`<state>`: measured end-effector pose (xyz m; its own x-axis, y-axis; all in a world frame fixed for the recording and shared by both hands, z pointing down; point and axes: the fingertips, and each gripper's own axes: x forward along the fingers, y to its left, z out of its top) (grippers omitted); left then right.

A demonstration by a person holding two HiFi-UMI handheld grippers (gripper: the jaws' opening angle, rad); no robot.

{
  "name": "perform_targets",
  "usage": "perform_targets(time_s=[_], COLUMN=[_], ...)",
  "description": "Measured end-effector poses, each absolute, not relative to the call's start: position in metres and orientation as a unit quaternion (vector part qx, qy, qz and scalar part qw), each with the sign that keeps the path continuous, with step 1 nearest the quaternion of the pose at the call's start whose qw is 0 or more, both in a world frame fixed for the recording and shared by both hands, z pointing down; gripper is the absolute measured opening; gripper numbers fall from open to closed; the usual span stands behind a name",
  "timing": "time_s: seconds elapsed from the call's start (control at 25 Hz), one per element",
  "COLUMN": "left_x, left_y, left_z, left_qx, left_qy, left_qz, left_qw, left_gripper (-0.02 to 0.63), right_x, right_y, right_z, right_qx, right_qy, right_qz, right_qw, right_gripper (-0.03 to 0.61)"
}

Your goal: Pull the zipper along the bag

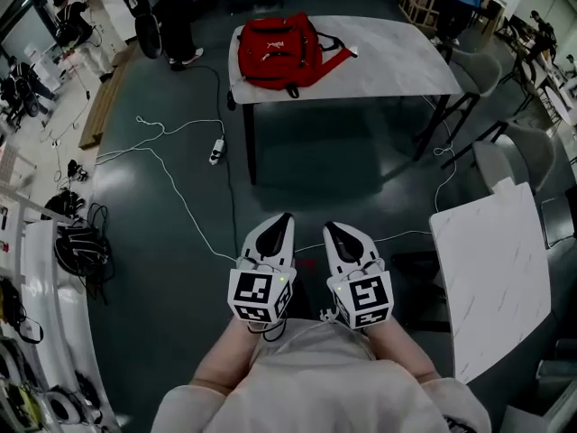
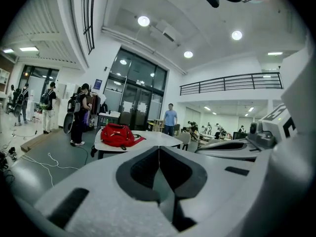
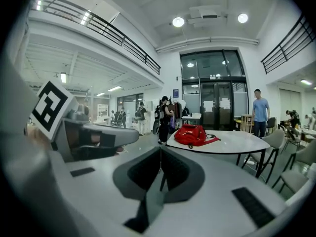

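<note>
A red backpack lies on the left part of a white table far ahead of me. It shows small in the left gripper view as the red bag and in the right gripper view as the red bag. My left gripper and right gripper are held side by side close to my body, well short of the table. Both have their jaws pressed together with nothing between them. The bag's zipper is too small to make out.
White cables and a power strip lie on the dark floor left of the table. A second white table stands at my right, with grey chairs behind it. People stand beyond the far table. Gear and helmets line the left wall.
</note>
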<state>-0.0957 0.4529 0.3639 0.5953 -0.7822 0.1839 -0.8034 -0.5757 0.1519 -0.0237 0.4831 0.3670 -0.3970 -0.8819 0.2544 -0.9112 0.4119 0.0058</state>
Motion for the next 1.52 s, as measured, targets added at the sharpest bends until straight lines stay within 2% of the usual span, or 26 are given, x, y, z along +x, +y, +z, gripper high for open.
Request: perform_targets(time_s=[0.4, 0.92, 1.12, 1.52], left_x=[-0.117, -0.114, -0.084, -0.013], left_y=[0.256, 0.139, 0.07, -0.055], left_z=[0.346, 0.374, 0.375, 0.391], left_qx=[0.898, 0.877, 0.863, 0.827], left_qy=[-0.421, -0.45, -0.48, -0.53], left_qz=[0.03, 0.073, 0.087, 0.104], left_qw=[0.126, 0.151, 0.133, 0.158], left_gripper=[0.02, 0.02, 0.02, 0.02], right_x=[-0.037, -0.025, 0.003, 0.069], right_y=[0.305, 0.164, 0.097, -0.031], right_z=[0.35, 0.377, 0.387, 0.395], right_qx=[0.558, 0.52, 0.48, 0.403], right_qy=[-0.816, -0.838, -0.859, -0.891], right_qz=[0.066, 0.107, 0.112, 0.111], right_qw=[0.132, 0.126, 0.134, 0.177], right_gripper=[0.028, 0.028, 0.028, 0.028])
